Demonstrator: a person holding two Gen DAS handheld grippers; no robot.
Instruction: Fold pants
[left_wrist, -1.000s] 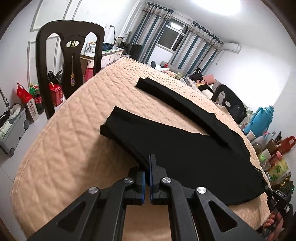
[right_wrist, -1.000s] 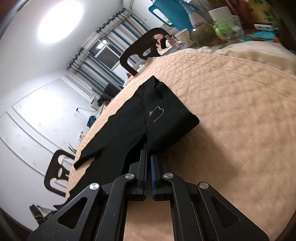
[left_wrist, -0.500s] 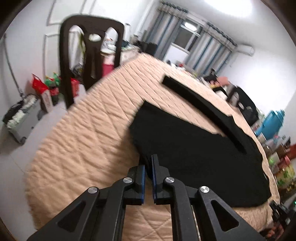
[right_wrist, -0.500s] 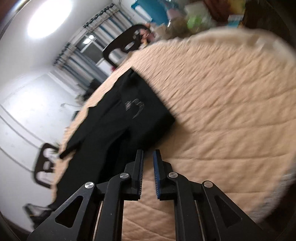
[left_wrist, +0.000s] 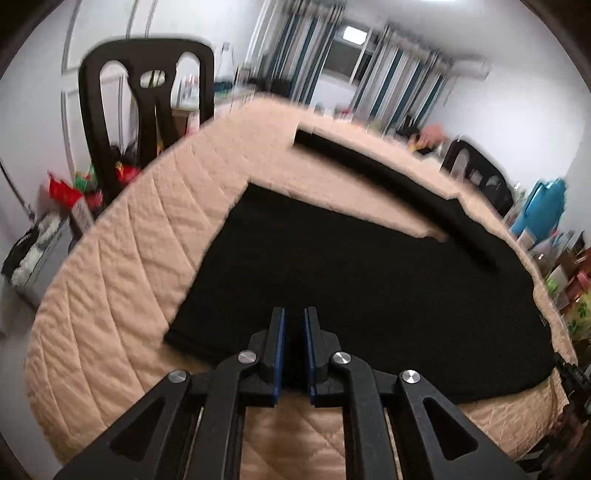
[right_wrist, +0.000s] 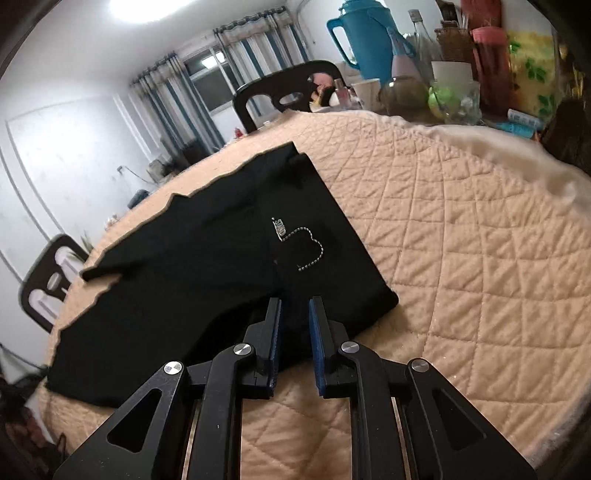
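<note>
both the left gripper (left_wrist: 294, 321) and right gripper (right_wrist: 295, 312) have just parted to a narrow gap, letting the black pants (left_wrist: 351, 280) settle on the quilted table (right_wrist: 461, 258) (first fold apparently laid).

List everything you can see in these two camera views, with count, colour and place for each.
pants: one, black, lying flat on the quilt, one leg angled away
quilt: one, beige, covering the table
chairs: three, black, around the table
jug: one, blue, at the far edge among bottles and jars
curtains: striped blue and grey, by the window
left claw: black with blue pads, just been opening, tips over the near edge of the pants
right claw: same, just been opening, tips over the waist end of the pants
</note>
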